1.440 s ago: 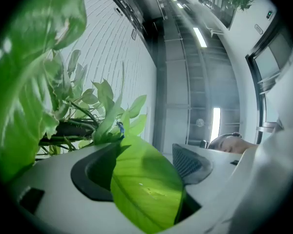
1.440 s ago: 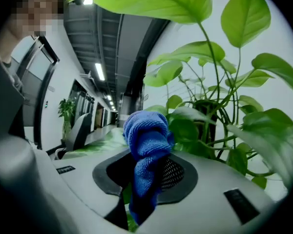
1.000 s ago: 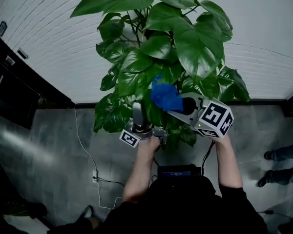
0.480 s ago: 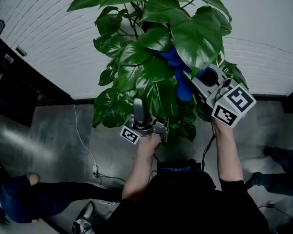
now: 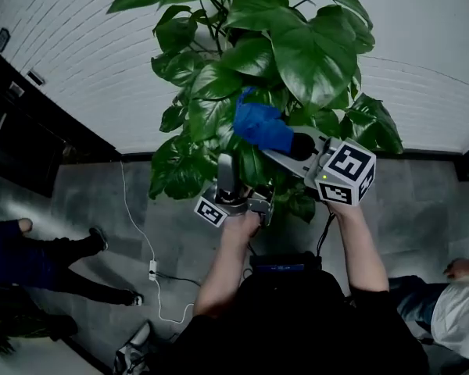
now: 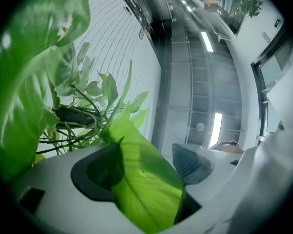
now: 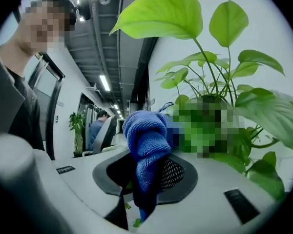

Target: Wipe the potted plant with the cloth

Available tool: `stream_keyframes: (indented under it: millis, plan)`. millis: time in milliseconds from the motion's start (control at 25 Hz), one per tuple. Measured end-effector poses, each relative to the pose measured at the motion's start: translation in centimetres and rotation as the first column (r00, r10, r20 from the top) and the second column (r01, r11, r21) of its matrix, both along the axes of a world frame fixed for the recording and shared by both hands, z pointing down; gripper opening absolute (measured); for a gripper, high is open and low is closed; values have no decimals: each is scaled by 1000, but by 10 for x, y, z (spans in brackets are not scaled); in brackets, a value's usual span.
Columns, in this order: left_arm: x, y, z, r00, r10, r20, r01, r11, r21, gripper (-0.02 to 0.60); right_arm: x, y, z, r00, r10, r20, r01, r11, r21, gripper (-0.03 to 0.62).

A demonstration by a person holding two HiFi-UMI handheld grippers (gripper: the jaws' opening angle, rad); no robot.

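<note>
The potted plant (image 5: 258,61) with broad green leaves fills the upper middle of the head view. A bunched blue cloth (image 5: 259,125) presses against the leaves at its centre, and my right gripper (image 5: 288,151) is shut on it. In the right gripper view the cloth (image 7: 145,145) hangs pinched between the two dark pads of my right gripper (image 7: 147,175). My left gripper (image 5: 225,169) points up into the lower foliage, just left of the cloth. A single light green leaf (image 6: 141,179) runs down between the pads of my left gripper (image 6: 145,172), which is shut on it.
A white brick wall (image 5: 78,69) rises behind the plant. On the grey floor a white cable (image 5: 144,248) runs to a plug strip. A person's legs (image 5: 55,260) are at the left. Another person (image 5: 461,303) stands at the lower right. Dark furniture (image 5: 16,131) lines the left.
The right gripper swung the cloth up and right under the big leaf, then back left and down onto the middle leaves. The left gripper kept still on its leaf. People walked across the floor.
</note>
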State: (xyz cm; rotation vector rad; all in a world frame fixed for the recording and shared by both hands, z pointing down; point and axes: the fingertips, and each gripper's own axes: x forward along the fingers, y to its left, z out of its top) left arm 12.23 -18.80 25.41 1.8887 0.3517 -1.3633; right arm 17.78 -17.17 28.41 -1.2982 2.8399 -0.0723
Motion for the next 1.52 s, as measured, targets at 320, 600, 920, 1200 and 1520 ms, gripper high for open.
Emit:
stream_keyframes:
  millis: [320, 600, 920, 1200, 1520]
  plan:
    - [1, 0, 0, 1000, 11, -19, -11, 1000, -15, 360, -4, 33, 11, 999, -34, 24, 35, 999, -28, 115]
    - [0, -1, 1, 1000, 9, -26, -10, 1000, -18, 360, -14, 61, 28, 992, -114, -55, 111, 992, -51, 115]
    - [0, 0, 5, 1000, 8, -16, -8, 1000, -22, 360, 68, 57, -67, 979, 155, 133, -180, 963, 202, 115]
    - [5, 13, 3, 999, -29, 17, 29, 1000, -5, 360, 36, 7, -41, 996, 75, 46, -80, 989, 121, 115]
    - [1, 18, 1, 985, -143, 94, 140, 989, 43, 371, -24, 38, 1, 982, -186, -39, 188, 980, 59, 115]
